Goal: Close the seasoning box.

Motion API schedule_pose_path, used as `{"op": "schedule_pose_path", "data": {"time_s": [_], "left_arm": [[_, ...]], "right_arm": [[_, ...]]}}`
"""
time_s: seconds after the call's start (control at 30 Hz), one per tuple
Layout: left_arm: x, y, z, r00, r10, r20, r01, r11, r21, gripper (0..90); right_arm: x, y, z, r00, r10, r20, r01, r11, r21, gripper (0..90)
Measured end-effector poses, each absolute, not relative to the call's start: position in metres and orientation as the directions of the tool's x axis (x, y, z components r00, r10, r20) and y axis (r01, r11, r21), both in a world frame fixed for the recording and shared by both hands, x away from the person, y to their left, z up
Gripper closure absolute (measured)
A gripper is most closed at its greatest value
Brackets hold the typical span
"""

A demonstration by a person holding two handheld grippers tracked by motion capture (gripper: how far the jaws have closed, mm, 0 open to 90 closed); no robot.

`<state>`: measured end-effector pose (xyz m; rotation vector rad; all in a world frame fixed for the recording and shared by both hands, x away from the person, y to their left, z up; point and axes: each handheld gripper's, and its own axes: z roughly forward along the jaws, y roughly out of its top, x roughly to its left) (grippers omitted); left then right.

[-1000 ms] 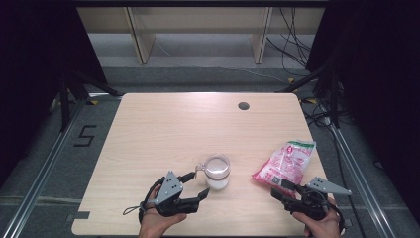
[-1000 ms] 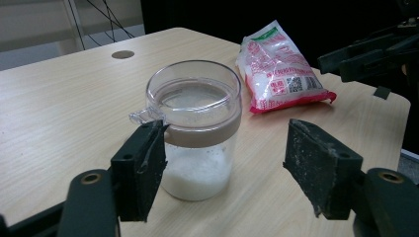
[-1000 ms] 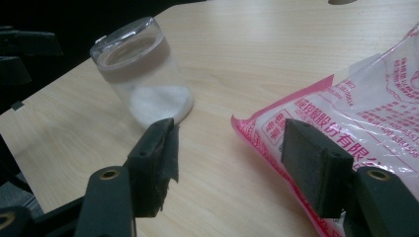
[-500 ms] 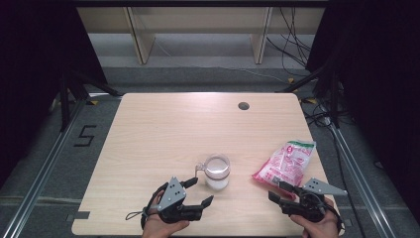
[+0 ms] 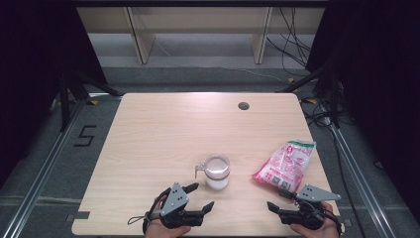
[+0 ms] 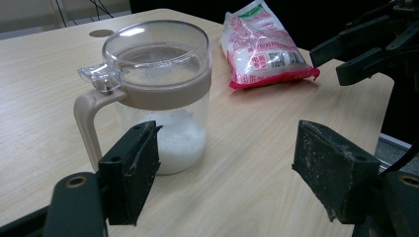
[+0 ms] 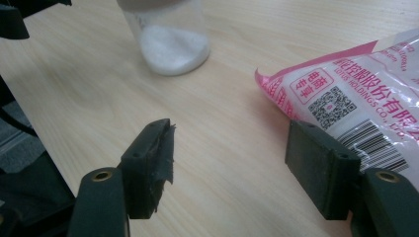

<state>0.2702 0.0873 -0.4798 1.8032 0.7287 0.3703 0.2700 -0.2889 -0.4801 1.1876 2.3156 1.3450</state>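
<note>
High view, left gripper (image 5: pixel 204 196): at the near table edge, drawn back from the jar; a second ago it was at the handle. Jaws have just been opening, now spread, nothing between them.
High view, jar (image 5: pixel 217 171): clear lidded jar with tan collar and handle, upright mid-table, same spot as before.
High view, right gripper (image 5: pixel 275 207): near edge, just short of the pink bag (image 5: pixel 285 165); jaws apart, empty.
Left gripper view: jar (image 6: pixel 160 94) ahead of the spread jaws, apart from them; white granules low inside, lid seated.
Right gripper view: bag (image 7: pixel 356 98) lies flat beside the far jaw; touching or not, cannot tell.
Reading: jar looks released; bag likely next.
</note>
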Motion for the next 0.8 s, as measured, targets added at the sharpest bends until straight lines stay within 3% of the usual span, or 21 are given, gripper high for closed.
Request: {"op": "schedule_pose_path", "data": {"time_s": [0.53, 0.8], "left_arm": [[0.272, 0.087, -0.495, 0.758, 0.645, -0.097, 0.320, -0.239, 0.917, 24.0], [0.273, 0.091, -0.496, 0.749, 0.656, -0.093, 0.324, -0.239, 0.915, 23.3]], "right_arm": [[0.263, -0.284, -0.487, -0.704, 0.696, 0.142, 0.504, 0.348, 0.790, 33.0], [0.260, -0.280, -0.488, -0.694, 0.697, 0.178, 0.539, 0.339, 0.771, 32.4]]}}
